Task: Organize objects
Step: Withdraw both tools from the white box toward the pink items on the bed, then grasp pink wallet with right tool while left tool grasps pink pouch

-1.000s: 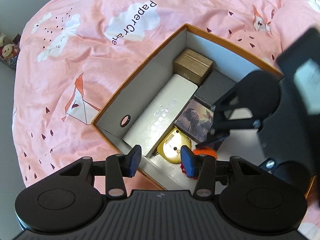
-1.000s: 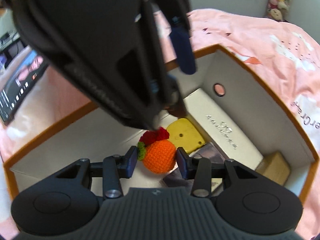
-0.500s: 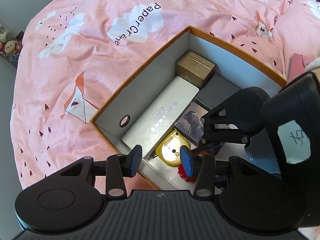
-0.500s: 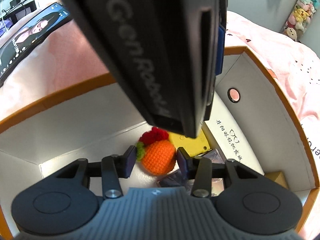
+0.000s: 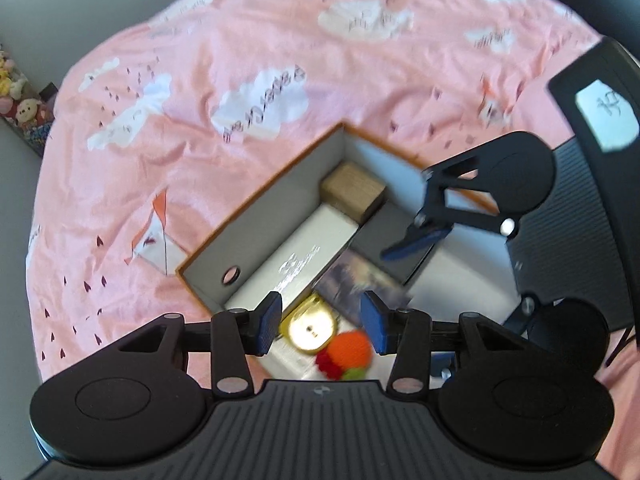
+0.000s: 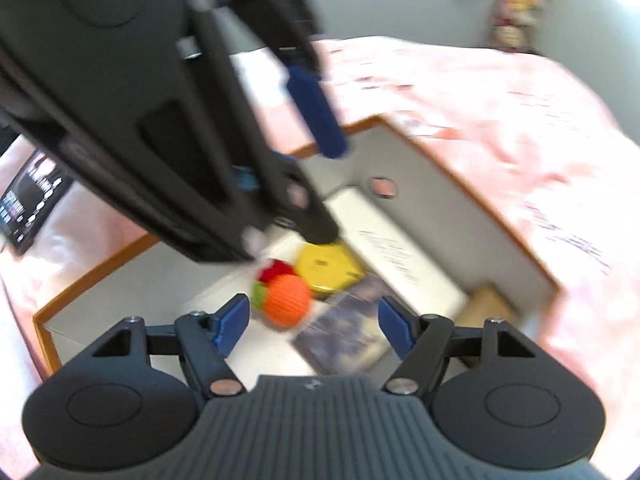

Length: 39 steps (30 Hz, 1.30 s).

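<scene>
From the left wrist view, the left gripper (image 5: 318,328) is hovering above the near end of the orange-rimmed box (image 5: 256,196) on the pink bedspread (image 5: 200,100), its blue pads spread apart and gripping nothing. Inside the box, the brown block (image 5: 352,190) is sitting in the far corner, the long white case (image 5: 296,256) is lying along the left wall, a dark flat box (image 5: 380,236) and a picture card (image 5: 360,284) are lying beside it, and the yellow round item (image 5: 310,328) and the crocheted orange toy (image 5: 352,348) are resting side by side at the near end, touching or very nearly so. The right gripper (image 5: 420,240) is hanging over the middle of the box. Switching to the right wrist view, blurred by motion, the right gripper (image 6: 314,322) is showing its jaws wide and empty, the crocheted orange toy (image 6: 288,300) lying free on the box floor just ahead, nearer the left pad, with the yellow round item (image 6: 326,266) just beyond it and the picture card (image 6: 344,332) alongside. The toy looks placed, so the sound play now is probably lifting both tools straight up, keeping the pads parted and clear of the toy's red tuft, the other gripper and the box walls.
</scene>
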Motion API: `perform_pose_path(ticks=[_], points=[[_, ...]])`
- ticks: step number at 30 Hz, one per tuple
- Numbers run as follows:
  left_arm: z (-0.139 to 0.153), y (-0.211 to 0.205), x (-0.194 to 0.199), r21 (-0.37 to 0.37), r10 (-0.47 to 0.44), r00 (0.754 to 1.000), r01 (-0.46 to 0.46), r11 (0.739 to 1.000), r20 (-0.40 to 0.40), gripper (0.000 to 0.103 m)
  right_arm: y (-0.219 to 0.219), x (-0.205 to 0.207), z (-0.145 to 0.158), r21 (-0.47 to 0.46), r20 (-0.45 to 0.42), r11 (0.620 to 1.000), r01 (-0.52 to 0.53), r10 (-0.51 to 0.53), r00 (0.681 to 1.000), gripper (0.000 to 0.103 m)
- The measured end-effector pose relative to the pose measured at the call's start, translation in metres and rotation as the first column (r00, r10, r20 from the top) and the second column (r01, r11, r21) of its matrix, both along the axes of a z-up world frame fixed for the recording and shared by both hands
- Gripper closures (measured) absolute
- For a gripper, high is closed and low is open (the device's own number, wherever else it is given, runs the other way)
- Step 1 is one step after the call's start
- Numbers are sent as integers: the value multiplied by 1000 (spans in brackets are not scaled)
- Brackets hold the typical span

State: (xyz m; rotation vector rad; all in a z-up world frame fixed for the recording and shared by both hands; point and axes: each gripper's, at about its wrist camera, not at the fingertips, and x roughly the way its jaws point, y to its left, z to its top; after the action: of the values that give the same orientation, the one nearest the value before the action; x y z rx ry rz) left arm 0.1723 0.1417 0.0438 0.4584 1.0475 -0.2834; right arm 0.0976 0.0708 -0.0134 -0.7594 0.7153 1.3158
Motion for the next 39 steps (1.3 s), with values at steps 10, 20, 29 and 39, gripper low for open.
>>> perform_pose_path(ticks=[10,20,29,39], points=[[50,-73,-58,-192,-20,984,54,980,175,49,-124,34,66,203,-86,858,472,-464,882,31],[11,-149,-89,-407,-26,995,63,911,97,51,-259,23,64,296,-202,577,761,-741,641,37],[-58,-187,-84,-433,65,997,-80,898,-50,58,-309,18,1,193,-281,454,870,-824,493,54],[-78,-189,-66,-514,153,979,-202,833,-136,57,-328,40,-18,163,-300,407,899,-847,438,58]])
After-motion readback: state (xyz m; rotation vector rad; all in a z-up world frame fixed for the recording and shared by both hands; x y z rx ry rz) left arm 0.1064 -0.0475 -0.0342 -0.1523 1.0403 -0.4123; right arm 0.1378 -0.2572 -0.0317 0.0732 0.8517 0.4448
